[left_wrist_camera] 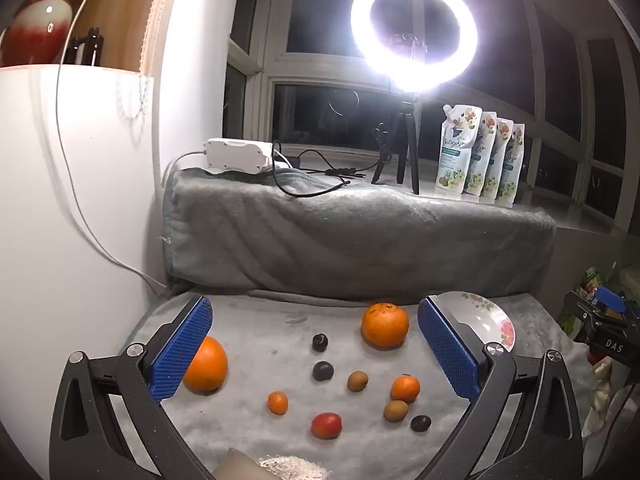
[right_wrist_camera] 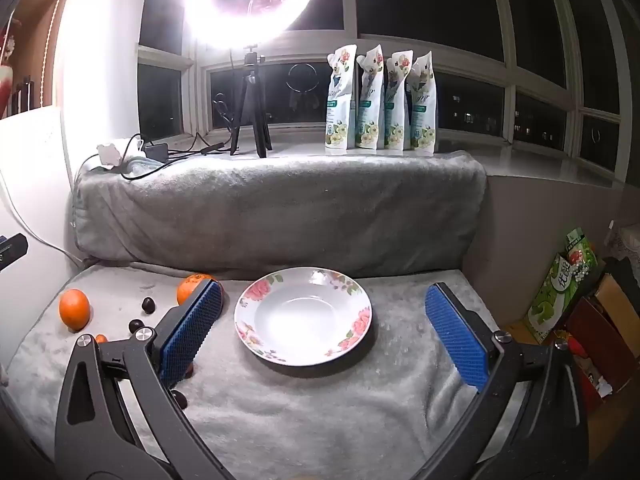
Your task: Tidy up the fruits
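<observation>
Grey fleece blanket (right_wrist_camera: 320, 420) first, soft and napped, draped over the desk and up the padded ledge behind, so round fruit probably won't roll far on it. The landmark is the plate (right_wrist_camera: 256, 292): shallow, glossy white, pink roses round the rim, bare inside and waiting, a likely home for the fruit. All the fruit lies left of the plate, nothing on it yet. Nearest the plate sits a big dimpled orange (left_wrist_camera: 385, 325); further left, a second large orange (left_wrist_camera: 208, 364). Between them, well clear of the plate, the small stuff is scattered: two mandarins (left_wrist_camera: 405, 388), a red-skinned fruit (left_wrist_camera: 326, 425), fuzzy brown kiwis (left_wrist_camera: 357, 381), dark glossy plums (left_wrist_camera: 323, 371). The left tool (left_wrist_camera: 316, 356) hovers over this scatter, jaws spread wide, blue ribbed pads gripping nothing. The right tool (right_wrist_camera: 324, 328) brackets the plate, equally wide and empty.
</observation>
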Motion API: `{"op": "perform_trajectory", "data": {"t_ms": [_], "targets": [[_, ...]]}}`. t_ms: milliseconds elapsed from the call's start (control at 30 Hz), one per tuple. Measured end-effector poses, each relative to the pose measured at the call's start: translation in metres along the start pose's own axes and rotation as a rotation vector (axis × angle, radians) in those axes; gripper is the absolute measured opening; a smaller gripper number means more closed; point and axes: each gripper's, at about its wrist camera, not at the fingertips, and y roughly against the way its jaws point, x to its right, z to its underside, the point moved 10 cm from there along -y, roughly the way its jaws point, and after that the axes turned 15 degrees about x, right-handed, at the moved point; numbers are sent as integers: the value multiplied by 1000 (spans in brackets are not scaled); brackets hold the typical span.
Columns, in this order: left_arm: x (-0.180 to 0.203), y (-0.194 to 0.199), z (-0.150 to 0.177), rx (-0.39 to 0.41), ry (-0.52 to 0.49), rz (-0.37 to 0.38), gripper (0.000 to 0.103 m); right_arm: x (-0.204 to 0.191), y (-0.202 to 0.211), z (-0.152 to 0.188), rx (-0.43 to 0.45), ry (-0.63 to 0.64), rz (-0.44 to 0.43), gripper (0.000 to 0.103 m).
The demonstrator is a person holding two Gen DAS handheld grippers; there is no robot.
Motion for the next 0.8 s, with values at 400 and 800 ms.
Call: {"op": "perform_trajectory", "data": {"t_ms": [400, 800], "targets": [[-6, -1, 8, -1, -20, -10, 102, 0, 3, -1, 10, -19, 0, 103], [-4, -4, 4, -10, -19, -16, 102, 0, 5, -4, 17, -15, 1, 103]]}}
